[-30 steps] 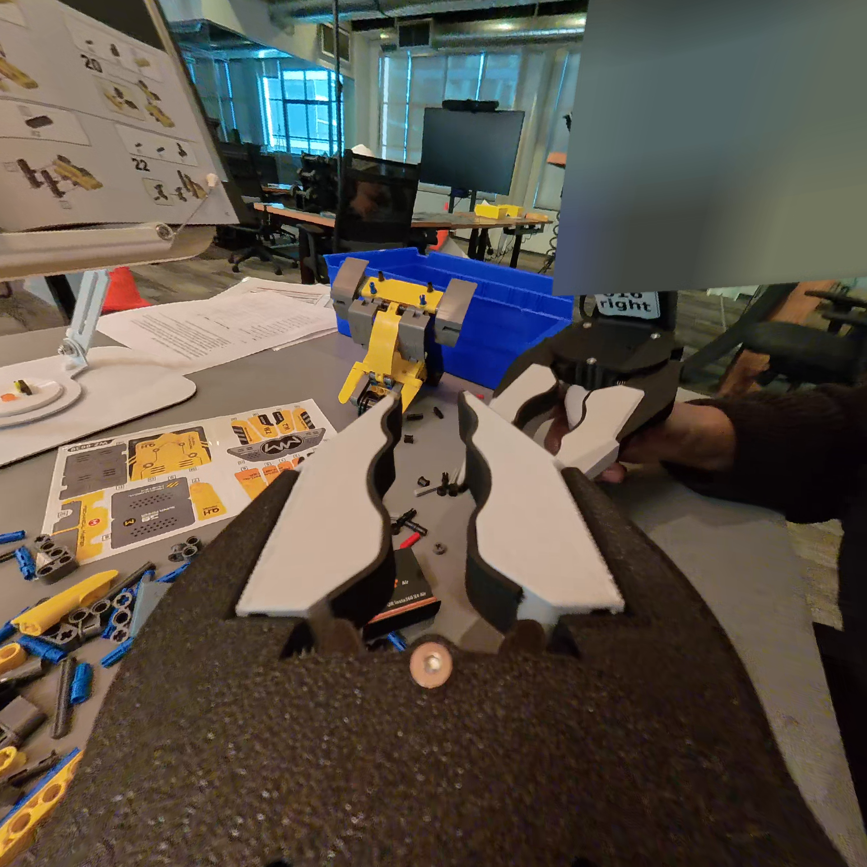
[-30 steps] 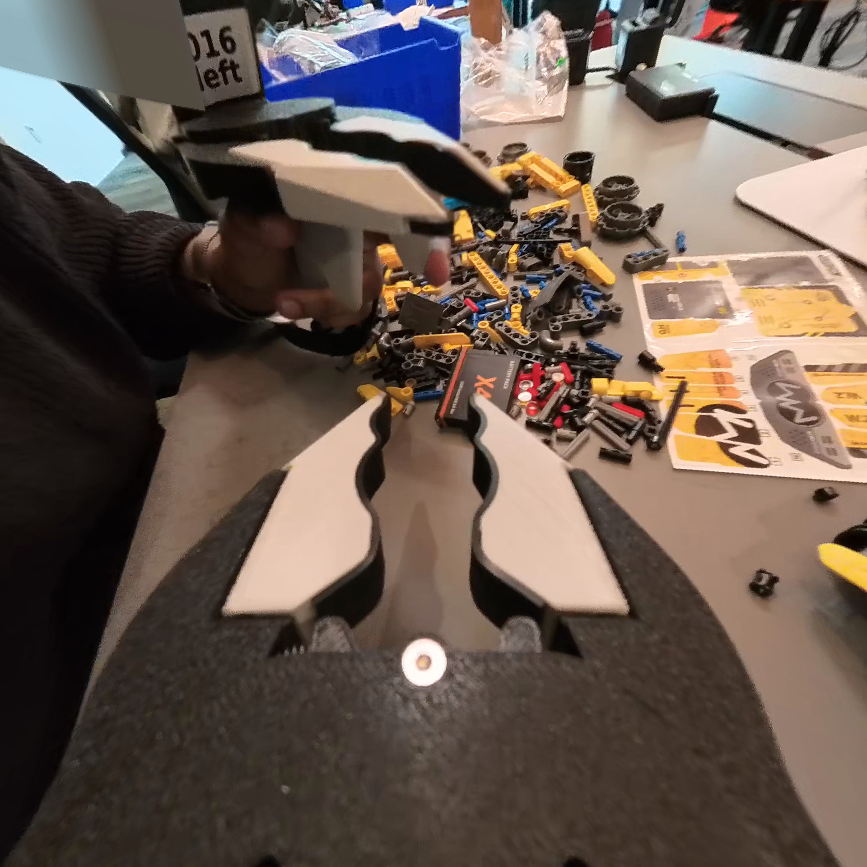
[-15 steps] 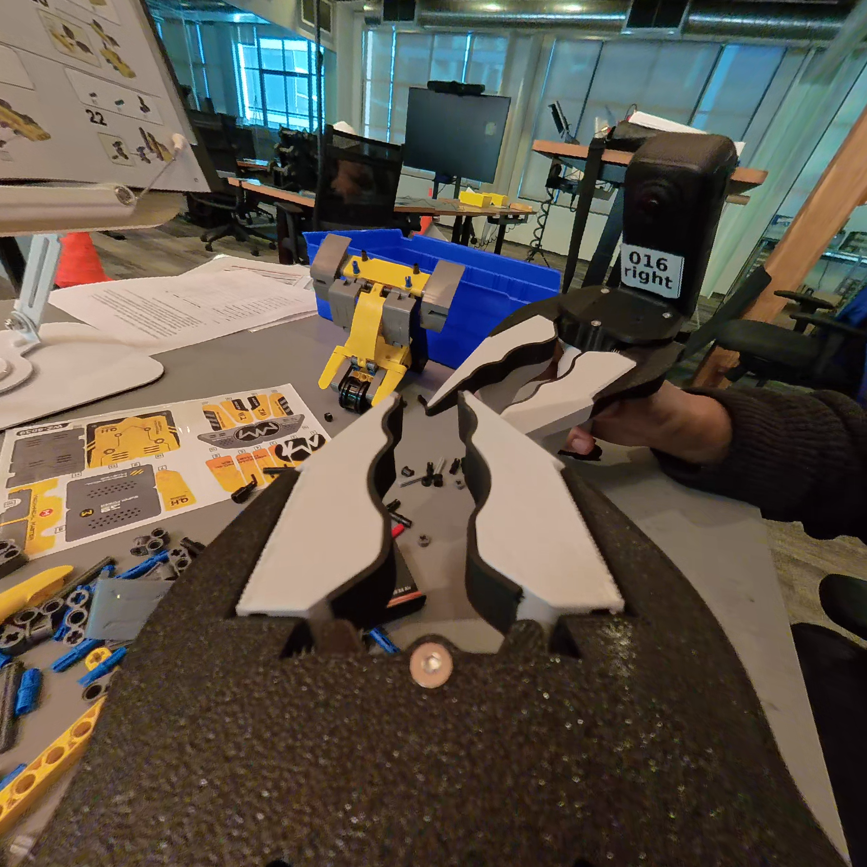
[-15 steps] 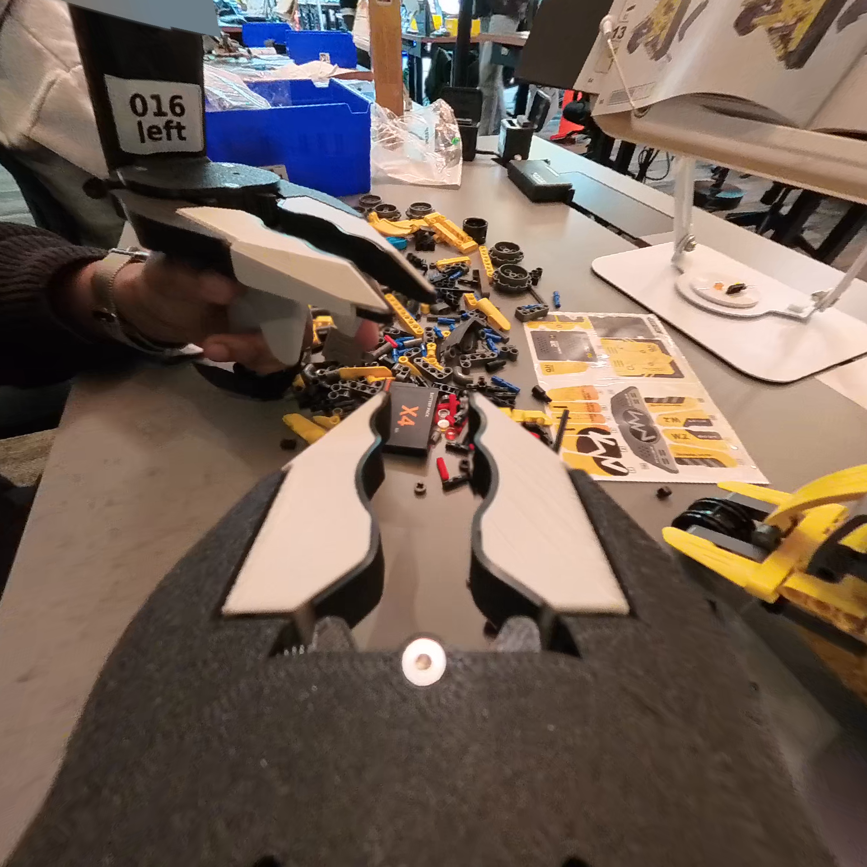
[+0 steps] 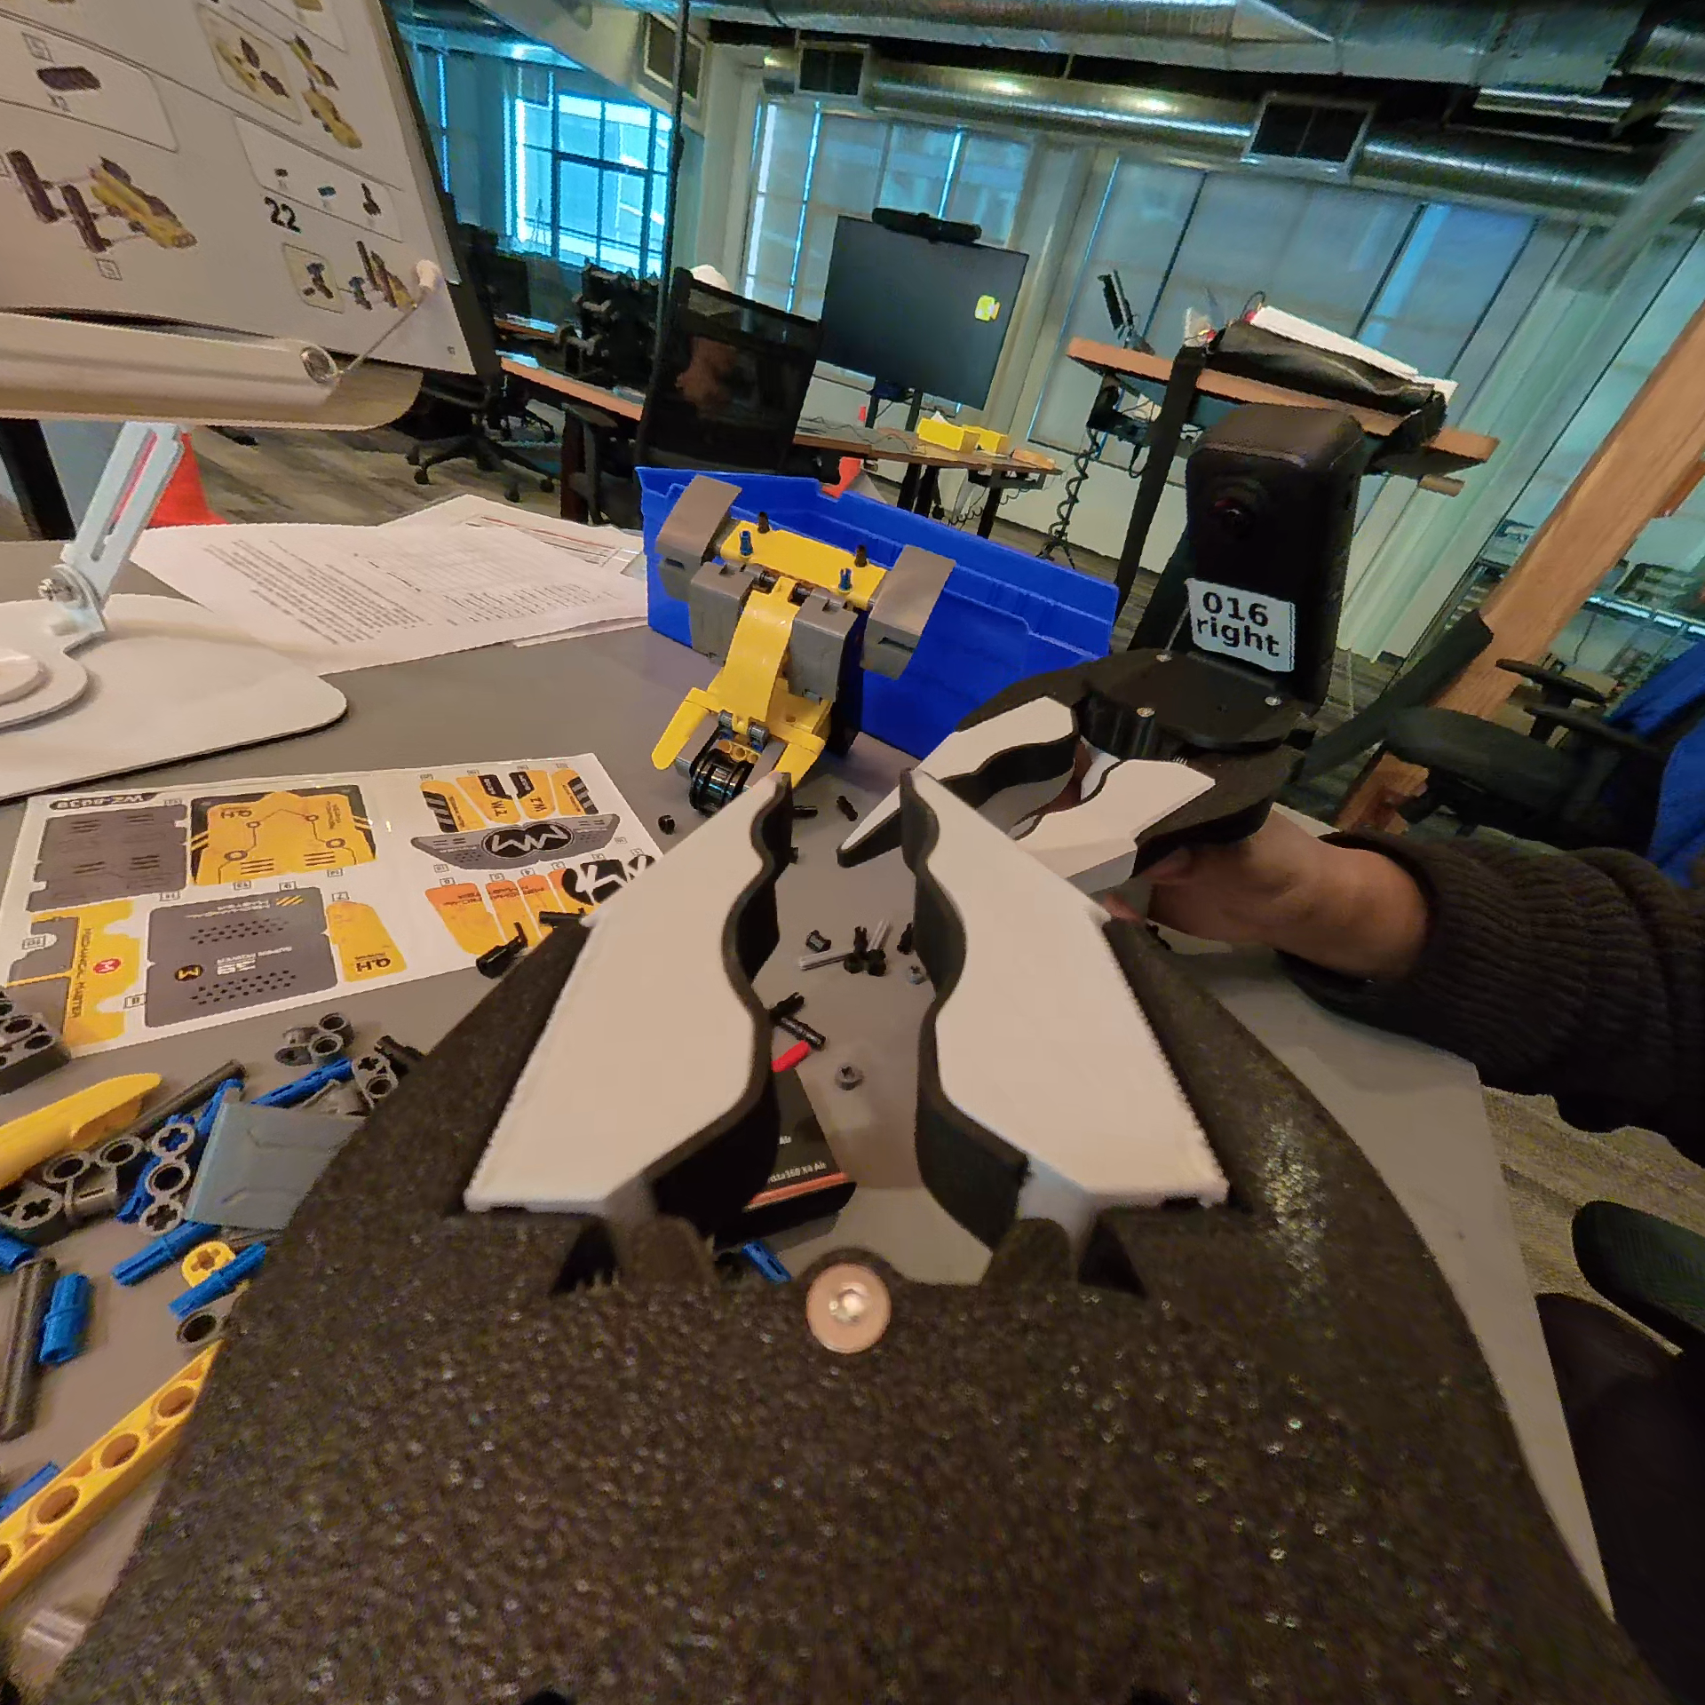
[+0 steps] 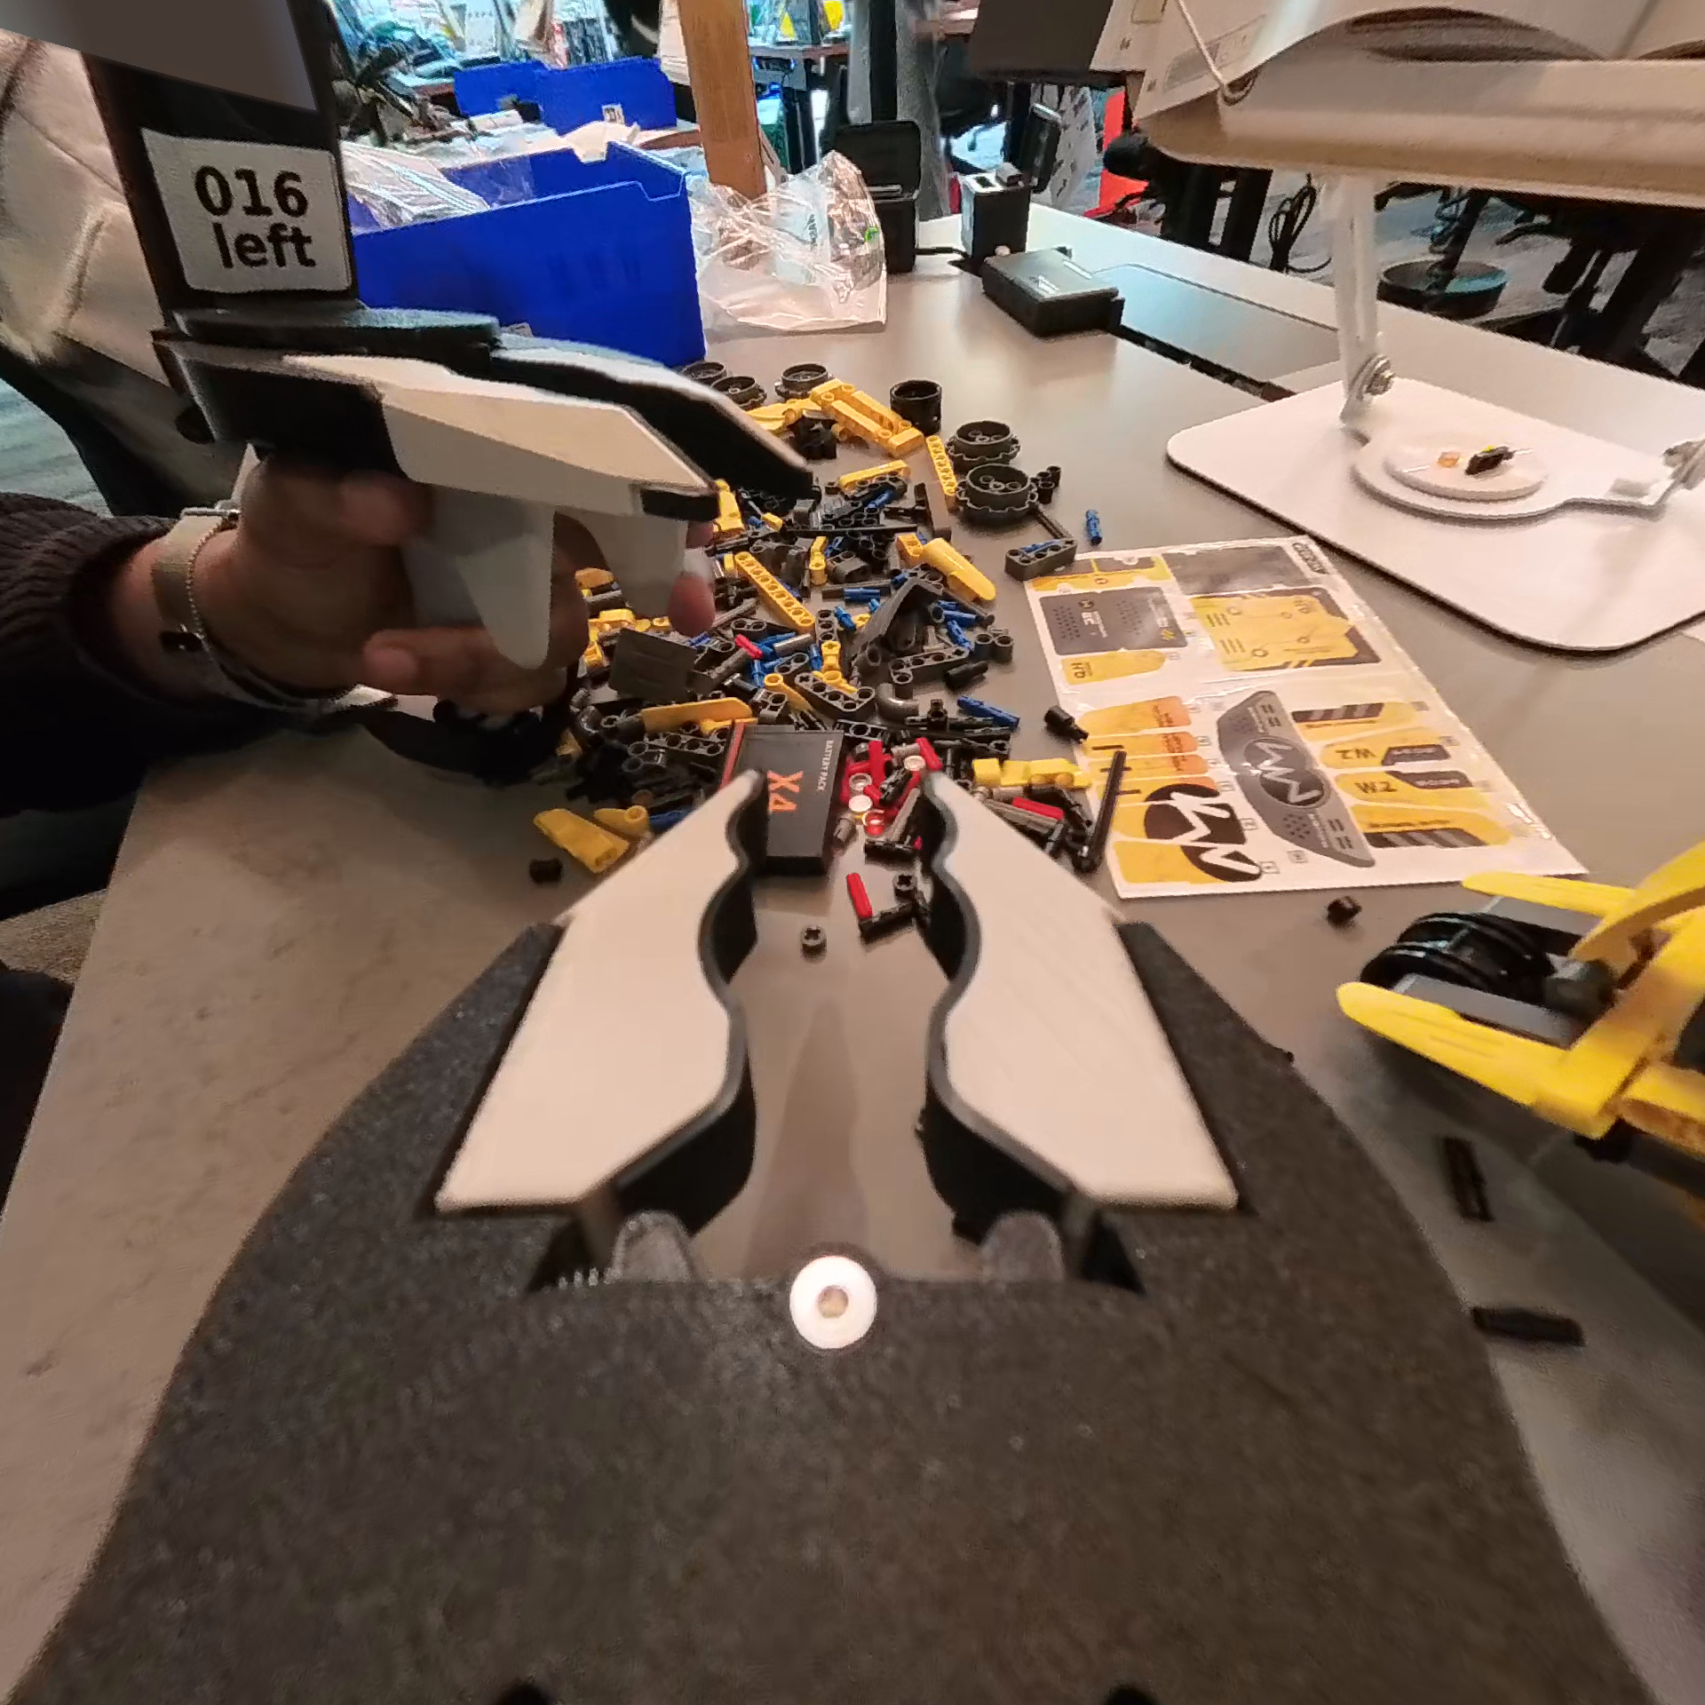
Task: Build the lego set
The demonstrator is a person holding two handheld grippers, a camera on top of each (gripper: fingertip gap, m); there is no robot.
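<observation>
A partly built yellow and grey model [image 5: 775, 646] stands on the grey table before a blue bin; its front shows at the right of the right wrist view [image 6: 1568, 1043]. My left gripper [image 5: 844, 784] is open and empty above several small black pins [image 5: 858, 950]. My right gripper [image 6: 844, 784] is open and empty, its tips at the near edge of a pile of loose pieces [image 6: 830, 600], over a black battery box [image 6: 793, 803] and a red pin [image 6: 858, 890]. The left gripper [image 6: 757, 494] hovers over the pile's left side.
A sticker sheet [image 6: 1273, 720] lies right of the pile. An instruction booklet [image 5: 184, 166] sits on a white stand [image 5: 166, 692] with papers [image 5: 387, 581] behind. A blue bin [image 5: 978, 627] stands behind the model. Another blue bin [image 6: 554, 249] and a plastic bag [image 6: 793, 249] stand beyond the pile. One gripper's finger ends stand about 6 cm off the other's. The red pin [image 6: 858, 890] lies around 7 cm away from my right fingertips.
Both grippers have tilted up from looking down at the table. The right gripper has come closer to the left gripper's tips, and the model has come into its view. Both stay open.
</observation>
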